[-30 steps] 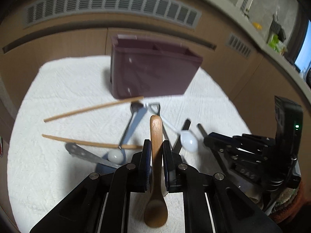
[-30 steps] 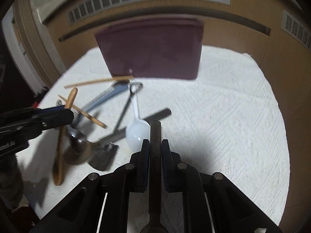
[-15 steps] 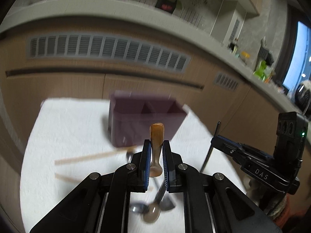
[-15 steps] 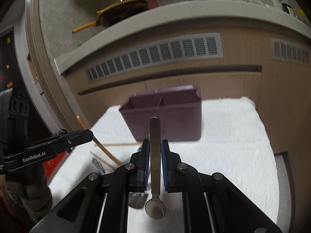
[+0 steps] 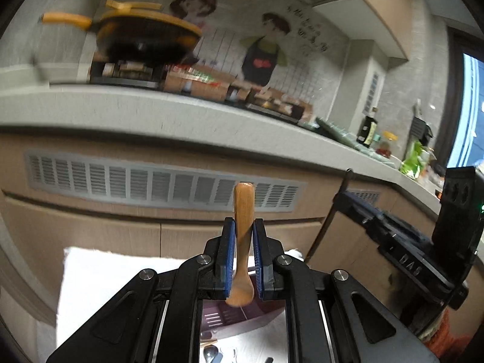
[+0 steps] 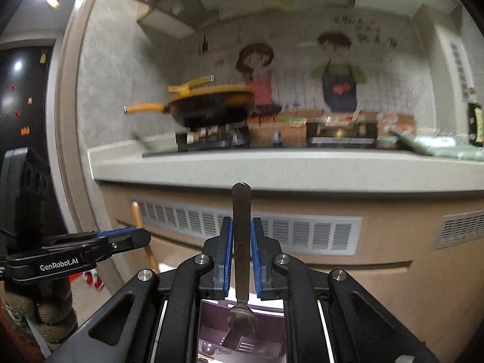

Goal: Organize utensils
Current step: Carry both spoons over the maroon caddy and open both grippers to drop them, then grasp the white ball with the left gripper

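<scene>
Upright, wooden spoon (image 5: pixel 243 236) sits clamped between left claw (image 5: pixel 243 255) pads.

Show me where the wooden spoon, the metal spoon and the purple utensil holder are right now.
wooden spoon (image 5: pixel 243 211): left wrist view, on its handle above the pads.
metal spoon (image 6: pixel 241 211): right wrist view, on its handle above the pads.
purple utensil holder (image 6: pixel 266 329): right wrist view, on its inside, beside the spoon bowl.

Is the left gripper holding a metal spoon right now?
No, the left gripper is clamped on a wooden spoon, handle up; the metal spoon is in the right gripper.
</scene>
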Motion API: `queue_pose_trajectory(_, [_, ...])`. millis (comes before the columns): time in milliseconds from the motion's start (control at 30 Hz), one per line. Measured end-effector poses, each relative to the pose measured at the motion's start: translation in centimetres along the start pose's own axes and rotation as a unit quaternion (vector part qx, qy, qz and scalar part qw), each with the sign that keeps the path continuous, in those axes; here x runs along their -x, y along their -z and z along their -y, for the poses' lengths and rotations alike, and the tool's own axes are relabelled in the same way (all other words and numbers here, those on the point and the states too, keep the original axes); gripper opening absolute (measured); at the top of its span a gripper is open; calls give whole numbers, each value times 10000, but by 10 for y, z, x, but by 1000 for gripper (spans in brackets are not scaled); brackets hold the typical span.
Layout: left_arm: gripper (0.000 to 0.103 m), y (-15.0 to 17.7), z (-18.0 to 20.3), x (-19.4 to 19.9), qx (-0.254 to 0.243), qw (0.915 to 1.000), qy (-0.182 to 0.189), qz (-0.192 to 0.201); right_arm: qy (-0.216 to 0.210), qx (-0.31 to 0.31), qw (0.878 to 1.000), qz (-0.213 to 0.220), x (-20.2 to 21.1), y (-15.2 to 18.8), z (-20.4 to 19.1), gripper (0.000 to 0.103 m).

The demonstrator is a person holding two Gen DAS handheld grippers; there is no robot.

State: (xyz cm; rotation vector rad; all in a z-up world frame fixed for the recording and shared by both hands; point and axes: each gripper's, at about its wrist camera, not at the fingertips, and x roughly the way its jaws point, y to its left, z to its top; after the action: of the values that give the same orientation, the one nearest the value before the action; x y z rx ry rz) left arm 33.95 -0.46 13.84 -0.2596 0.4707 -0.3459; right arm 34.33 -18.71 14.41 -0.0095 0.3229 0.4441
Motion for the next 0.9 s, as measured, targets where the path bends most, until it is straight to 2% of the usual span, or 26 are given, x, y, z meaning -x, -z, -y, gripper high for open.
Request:
queue_pose_trajectory(133, [12,21,-17,-40,145,9994,-59,-303,121,6,9994,-339,-30,30,2,11])
queue_pose_trajectory(233, [13,45,-29,-67,297,9968,82,-743,71,-171,9971,-735,-46,56,5,11])
queue_pose_trajectory(267, [16,51,-32,-72,359,9954,123,-880,26,-242,9957,-889,-49,62,7,12])
queue_pose_trajectory(300, [25,56,-35,-76,426,9940,200,-988,-50,-410,9925,-1151,-53,71,11,12])
queue_pose_trajectory(333, [31,59,-38,-77,474,9929,306,-1050,-56,-486,9912,-1226,-52,76,13,12])
queue_pose_trajectory(367, [43,63,-38,-75,494,9926,351,-1048,-10,-550,9905,-1262,-48,80,16,12])
queue_pose_trajectory(400, [48,64,-41,-70,523,9928,374,-1011,33,-563,9901,-1283,-44,83,18,15])
queue_pose_trajectory(433, [48,66,-44,-63,558,9934,331,-944,49,-561,9899,-1301,-41,86,18,17])
queue_pose_trajectory(500, [48,70,-52,-46,593,9945,61,-856,73,-490,9902,-1307,-27,91,17,25])
queue_pose_trajectory(600, [48,86,-68,-21,735,9930,-291,-879,118,-227,9898,-1403,-10,103,6,31])
queue_pose_trajectory(700, [48,115,-84,-6,898,9880,-727,-1029,-56,-62,9856,-1687,-4,125,-5,31])
queue_pose_trajectory(800, [48,152,-93,7,875,9831,-1134,-1140,-193,66,9780,-2078,-3,161,-18,31])
queue_pose_trajectory(900, [48,178,-96,11,903,9779,-1295,-1373,-217,39,9681,-2497,-9,191,-31,31])
